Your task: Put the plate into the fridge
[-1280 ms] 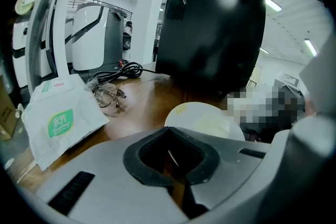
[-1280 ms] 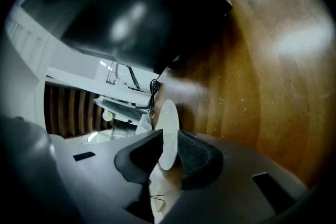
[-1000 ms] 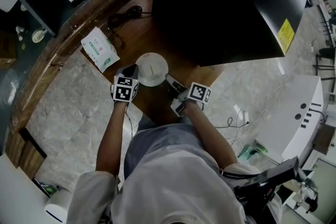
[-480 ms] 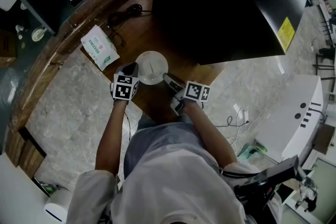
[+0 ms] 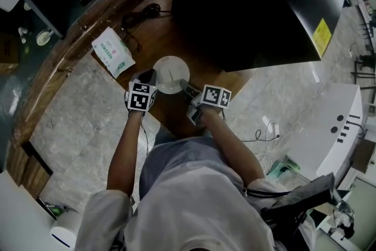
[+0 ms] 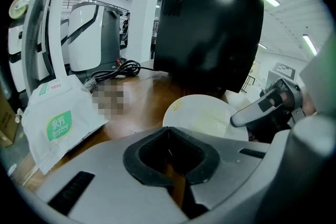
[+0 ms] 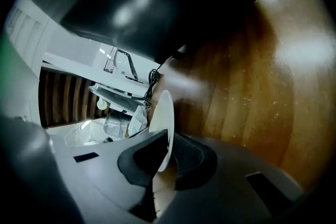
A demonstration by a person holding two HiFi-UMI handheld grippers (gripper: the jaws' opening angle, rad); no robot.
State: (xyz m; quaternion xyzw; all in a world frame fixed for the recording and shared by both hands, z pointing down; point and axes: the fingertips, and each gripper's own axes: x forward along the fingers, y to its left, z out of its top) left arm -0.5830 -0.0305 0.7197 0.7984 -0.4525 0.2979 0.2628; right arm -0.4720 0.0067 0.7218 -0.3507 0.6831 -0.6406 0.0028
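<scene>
The black fridge (image 5: 252, 3) runs off the head view's top edge. The near right rim of the plate (image 5: 169, 72) is hidden under the right gripper (image 5: 185, 89). Print on the white packet (image 5: 113, 51), far left, is too small to read.

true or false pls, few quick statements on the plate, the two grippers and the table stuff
1. The right gripper has the plate rim between its jaws. True; they have just been closing on it.
2. The left gripper holds the white packet. False: its jaws are together on nothing; the packet lies apart.
3. The plate is inside the fridge. False: it is outside, over the wooden table.
4. A black cable lies on the table. True.
</scene>
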